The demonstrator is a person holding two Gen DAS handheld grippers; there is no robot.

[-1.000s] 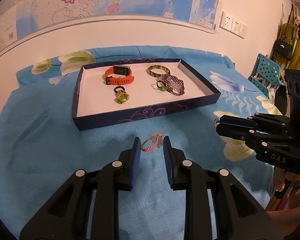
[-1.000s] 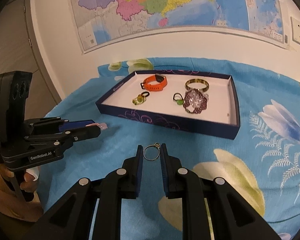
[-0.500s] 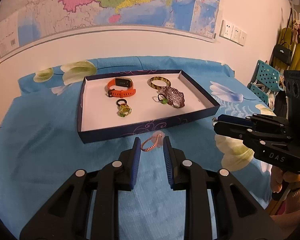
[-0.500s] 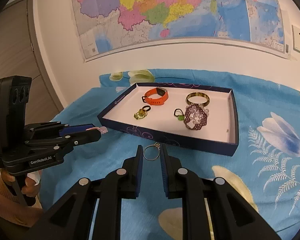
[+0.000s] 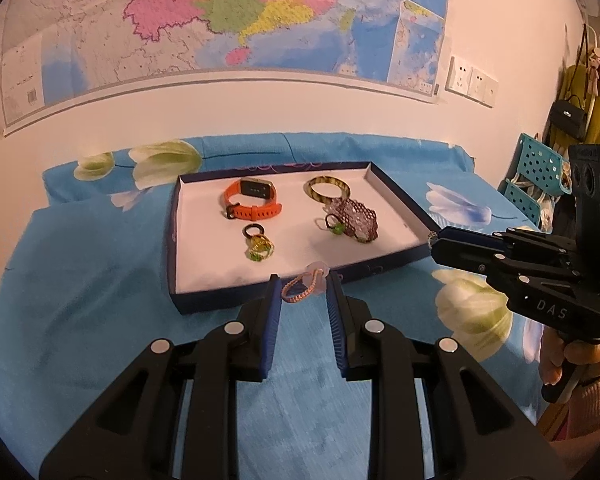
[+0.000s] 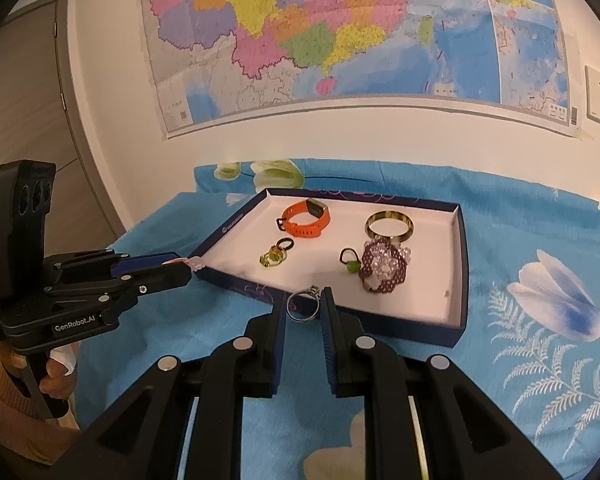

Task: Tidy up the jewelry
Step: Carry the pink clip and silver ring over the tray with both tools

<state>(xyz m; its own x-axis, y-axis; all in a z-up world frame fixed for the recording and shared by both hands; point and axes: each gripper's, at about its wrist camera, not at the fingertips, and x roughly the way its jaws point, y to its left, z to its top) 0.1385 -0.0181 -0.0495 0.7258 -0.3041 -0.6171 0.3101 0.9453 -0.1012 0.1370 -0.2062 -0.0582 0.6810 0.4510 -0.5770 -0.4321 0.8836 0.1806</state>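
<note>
**Q:** Above the near wall of the tray [image 5: 296, 296], what could go wrong?

**A:** Both of my pieces are thin and only pinched at their edges. The braided bracelet [image 5: 300, 286] in my left gripper [image 5: 300, 292] is soft cord with a pale charm; I judge it could fold and slip out onto the blue bedsheet [image 5: 80, 280] short of the tray. The thin metal ring [image 6: 303, 306] in my right gripper [image 6: 303, 308] is hard and smooth, so a slight tilt could let it pivot or spring free. A low carry could also catch the tray's dark rim.

**Q:** How do the fingers stand?

**A:** On both hands they are drawn narrow, not fully together. My left fingers [image 5: 271, 312] clamp the bracelet across its loop; my right fingers [image 6: 279, 320] clamp the ring by its sides, the setting uppermost.

**Q:** Where are the task's things?

**A:** Both held pieces hang in front of the tray's near wall, not yet inside. Already lying on the tray floor: an orange watch [image 5: 252, 200], a bangle [image 5: 327, 191], a beaded piece [image 5: 356, 220] and two small rings [image 5: 260, 246].
</note>
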